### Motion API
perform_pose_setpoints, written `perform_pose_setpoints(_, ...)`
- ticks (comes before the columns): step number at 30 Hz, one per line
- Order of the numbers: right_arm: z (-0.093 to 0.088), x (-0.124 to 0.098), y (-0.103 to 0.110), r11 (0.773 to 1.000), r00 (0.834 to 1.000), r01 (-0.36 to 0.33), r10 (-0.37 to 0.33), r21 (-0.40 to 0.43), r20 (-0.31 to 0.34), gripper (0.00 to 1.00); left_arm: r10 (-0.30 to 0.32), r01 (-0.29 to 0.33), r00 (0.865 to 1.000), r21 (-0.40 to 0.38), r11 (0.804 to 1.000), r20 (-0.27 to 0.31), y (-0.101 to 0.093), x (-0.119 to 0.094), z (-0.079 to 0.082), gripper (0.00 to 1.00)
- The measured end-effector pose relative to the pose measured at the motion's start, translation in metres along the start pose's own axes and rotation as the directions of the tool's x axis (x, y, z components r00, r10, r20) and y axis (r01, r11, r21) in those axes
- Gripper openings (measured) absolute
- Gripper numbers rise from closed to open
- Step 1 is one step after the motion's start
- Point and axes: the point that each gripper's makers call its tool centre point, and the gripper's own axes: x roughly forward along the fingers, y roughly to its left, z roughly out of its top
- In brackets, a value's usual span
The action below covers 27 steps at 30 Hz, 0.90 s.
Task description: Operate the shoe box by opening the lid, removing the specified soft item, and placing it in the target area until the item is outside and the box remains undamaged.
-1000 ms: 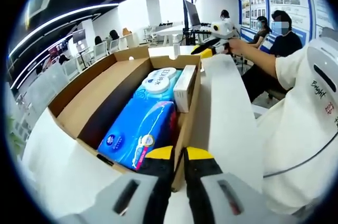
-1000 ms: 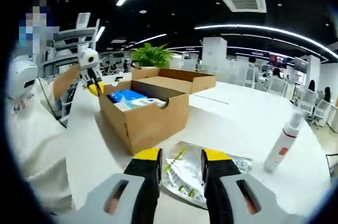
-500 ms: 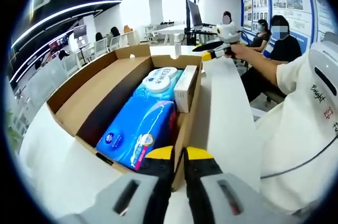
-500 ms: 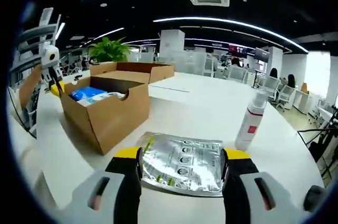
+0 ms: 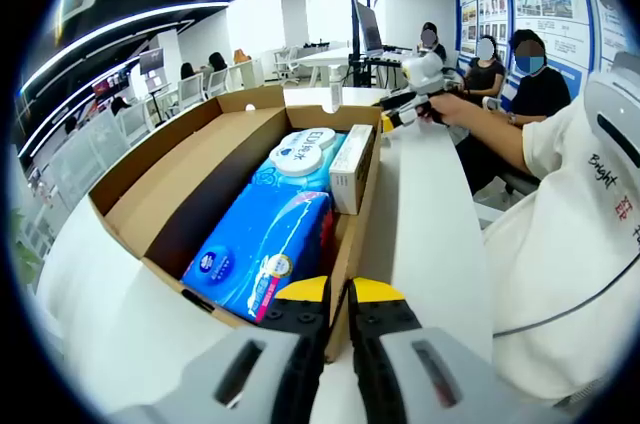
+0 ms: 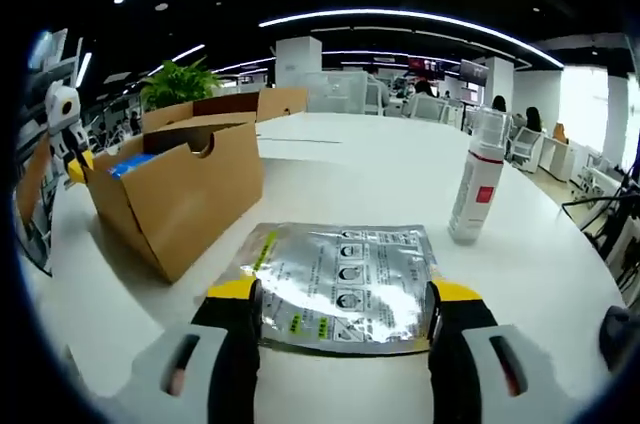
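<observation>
Since a second ago the right gripper [image 6: 343, 309] has spread its jaws around the silver foil pouch [image 6: 342, 284].

Counter [image 6: 350, 169]: white.

Shoe box [image 5: 150, 194]: lid open; left gripper [image 5: 328, 306] jaws closed on its near wall.

Blue tissue pack [image 5: 262, 239]: inside box, probably light and squashy; grip across its middle.

Foil pouch: beside box, limp, likely slippery.

Spray bottle [image 6: 475, 194]: beyond pouch.

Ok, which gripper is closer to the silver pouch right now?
Right. The right gripper is open with its fingers on either side of the silver pouch on the table. The left gripper is shut on the near wall of the cardboard box, away from the pouch.
</observation>
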Motion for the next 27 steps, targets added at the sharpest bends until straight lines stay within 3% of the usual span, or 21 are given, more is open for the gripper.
perform_pose_setpoints(6,-0.002,0.003,0.002,0.999,1.0,0.011,-0.011,0.049,-0.004,0.67,0.0,0.0,1.0,-0.003,1.0,-0.009,0.0,0.0,0.0,0.06)
perform_pose_setpoints(11,-0.002,0.005,0.0,0.997,0.999,0.041,-0.043,0.068,0.03,0.65,0.004,-0.004,1.0,-0.002,1.0,-0.003,0.0,0.0,0.0,0.07)
perform_pose_setpoints(17,0.0,0.008,-0.002,0.995,0.998,0.058,-0.058,0.08,-0.007,0.64,0.003,-0.003,1.0,0.0,1.0,0.0,0.0,0.0,0.0,0.07)
perform_pose_setpoints(27,0.004,0.013,-0.006,0.992,0.998,0.07,-0.07,0.104,-0.007,0.6,0.006,-0.006,1.0,0.004,1.0,0.004,0.0,0.0,0.001,0.07)
